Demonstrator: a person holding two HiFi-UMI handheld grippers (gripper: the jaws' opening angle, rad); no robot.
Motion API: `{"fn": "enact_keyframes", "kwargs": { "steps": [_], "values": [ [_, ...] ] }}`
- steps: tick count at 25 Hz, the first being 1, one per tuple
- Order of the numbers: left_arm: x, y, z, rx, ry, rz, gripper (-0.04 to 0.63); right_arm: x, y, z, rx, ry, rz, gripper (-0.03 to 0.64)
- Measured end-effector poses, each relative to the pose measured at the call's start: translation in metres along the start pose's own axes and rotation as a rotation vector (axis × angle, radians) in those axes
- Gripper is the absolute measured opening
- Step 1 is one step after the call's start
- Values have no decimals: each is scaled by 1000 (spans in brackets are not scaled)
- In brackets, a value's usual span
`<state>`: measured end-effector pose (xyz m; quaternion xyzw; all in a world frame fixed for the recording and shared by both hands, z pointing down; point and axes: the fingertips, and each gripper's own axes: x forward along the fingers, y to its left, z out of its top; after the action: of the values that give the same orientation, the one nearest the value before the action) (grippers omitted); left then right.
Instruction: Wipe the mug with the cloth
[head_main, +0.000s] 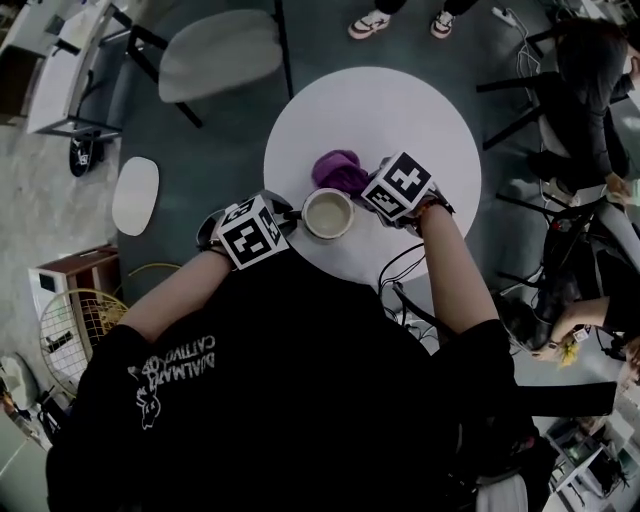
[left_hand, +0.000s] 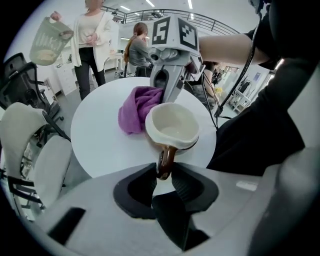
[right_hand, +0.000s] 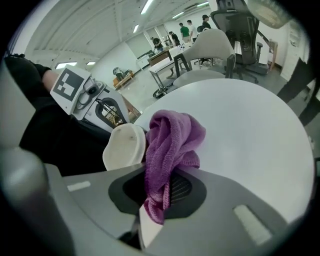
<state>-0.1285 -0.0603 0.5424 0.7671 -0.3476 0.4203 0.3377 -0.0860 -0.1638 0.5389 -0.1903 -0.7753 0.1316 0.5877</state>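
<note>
A cream mug (head_main: 328, 213) with a brown handle stands near the front edge of the round white table (head_main: 420, 120). My left gripper (head_main: 290, 218) comes in from the left. In the left gripper view its jaws (left_hand: 163, 172) are shut on the mug's handle (left_hand: 165, 159), and the mug (left_hand: 172, 125) stands upright and looks empty. A purple cloth (head_main: 340, 170) is bunched just behind the mug. My right gripper (head_main: 368, 184) is shut on the cloth. In the right gripper view the cloth (right_hand: 170, 142) hangs from between the jaws (right_hand: 159, 182), right beside the mug (right_hand: 124, 146).
A white chair (head_main: 220, 55) stands beyond the table at the left, and a person's shoes (head_main: 372, 22) show at the far side. A person sits at the right (head_main: 590, 90). Cables (head_main: 400, 275) hang off the table's near edge. People stand in the background (left_hand: 90, 40).
</note>
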Motion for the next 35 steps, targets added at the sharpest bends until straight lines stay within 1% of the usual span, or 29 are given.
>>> {"fn": "enact_keyframes", "kwargs": {
  "steps": [8, 13, 17, 20, 22, 26, 30, 35],
  "values": [
    [2, -2, -3, 10, 15, -6, 91, 1, 18, -21, 25, -30, 14, 49],
    [3, -3, -2, -5, 13, -7, 91, 3, 28, -36, 52, -49, -9, 49],
    [2, -1, -2, 4, 7, -9, 91, 4, 37, -42, 104, -76, -44, 49],
    [1, -3, -6, 1, 4, -19, 91, 9, 50, -52, 143, -82, -48, 49],
    [0, -4, -6, -15, -3, -24, 91, 12, 57, -57, 171, -93, -49, 49],
    [-4, -4, -4, -45, 10, -34, 92, 17, 75, -63, 236, -121, -53, 49],
    [-5, -9, -11, -10, 21, -73, 92, 32, 101, -58, 316, -156, -70, 49],
    [-18, 5, -29, 67, 14, -84, 92, 55, 124, -28, 404, -216, -121, 49]
  ]
}}
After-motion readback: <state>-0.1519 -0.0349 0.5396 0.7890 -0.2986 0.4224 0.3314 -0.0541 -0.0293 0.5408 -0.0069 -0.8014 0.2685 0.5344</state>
